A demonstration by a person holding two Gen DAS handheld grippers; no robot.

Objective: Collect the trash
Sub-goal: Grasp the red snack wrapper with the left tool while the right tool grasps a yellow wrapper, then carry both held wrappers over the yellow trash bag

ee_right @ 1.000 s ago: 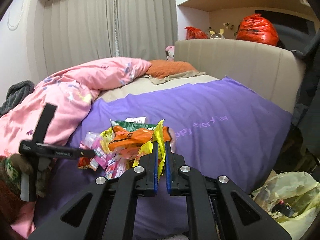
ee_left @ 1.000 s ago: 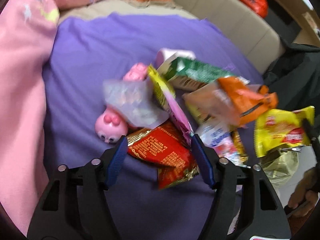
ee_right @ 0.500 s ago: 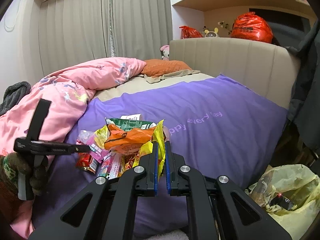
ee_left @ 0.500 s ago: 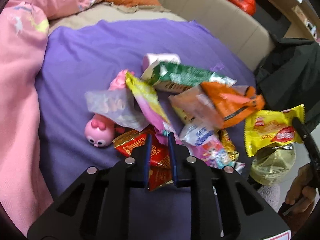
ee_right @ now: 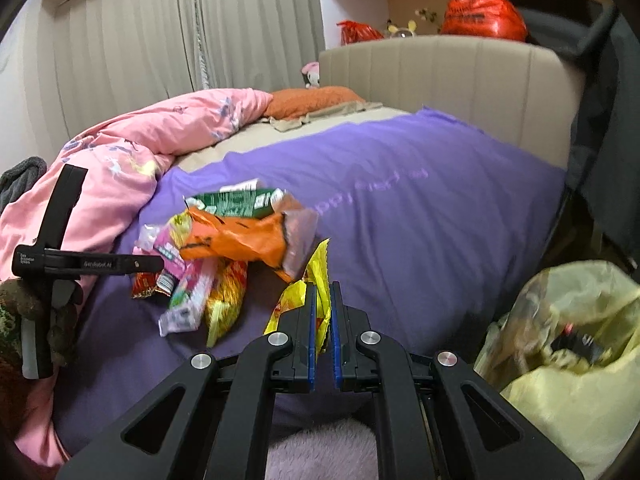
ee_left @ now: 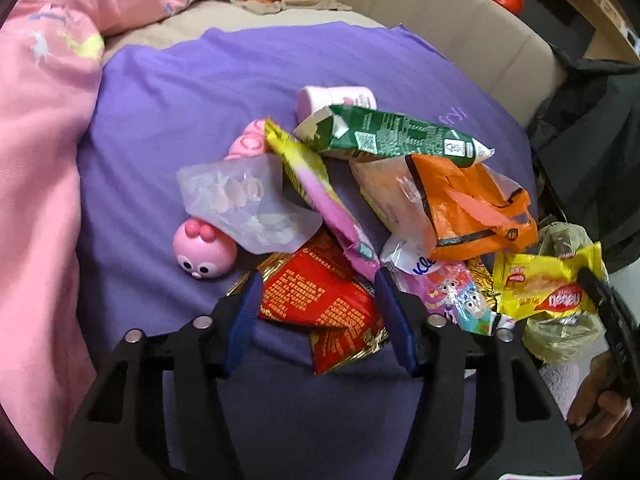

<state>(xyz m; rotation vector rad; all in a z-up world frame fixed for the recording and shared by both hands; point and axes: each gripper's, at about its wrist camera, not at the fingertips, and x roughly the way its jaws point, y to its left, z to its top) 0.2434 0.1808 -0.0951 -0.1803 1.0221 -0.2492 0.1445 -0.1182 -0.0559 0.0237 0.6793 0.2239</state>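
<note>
Gripping yellow wrapper (ee_right: 310, 300) in right gripper (ee_right: 322, 312), left gripper (ee_left: 316, 300) jaws just reopened around red packet (ee_left: 320, 300) — unpinched, it may slip, or the wrapper miss the yellow trash bag (ee_right: 560, 340).

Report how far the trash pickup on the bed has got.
Done: some trash already sits in the yellow bag. In hand: the right tool clamps a yellow wrapper; the left tool, jaws just reopened, straddles the red wrapper. Left: most of the pile, including the orange packet.

Left gripper (ee_left: 316, 296) jaws, nearly shut half a second ago, reopen astride red wrapper (ee_left: 320, 300). Right gripper (ee_right: 321, 300), pinching yellow wrapper (ee_right: 316, 276), sinks toward yellow bag (ee_right: 576, 344) at 3 o'clock.
</note>
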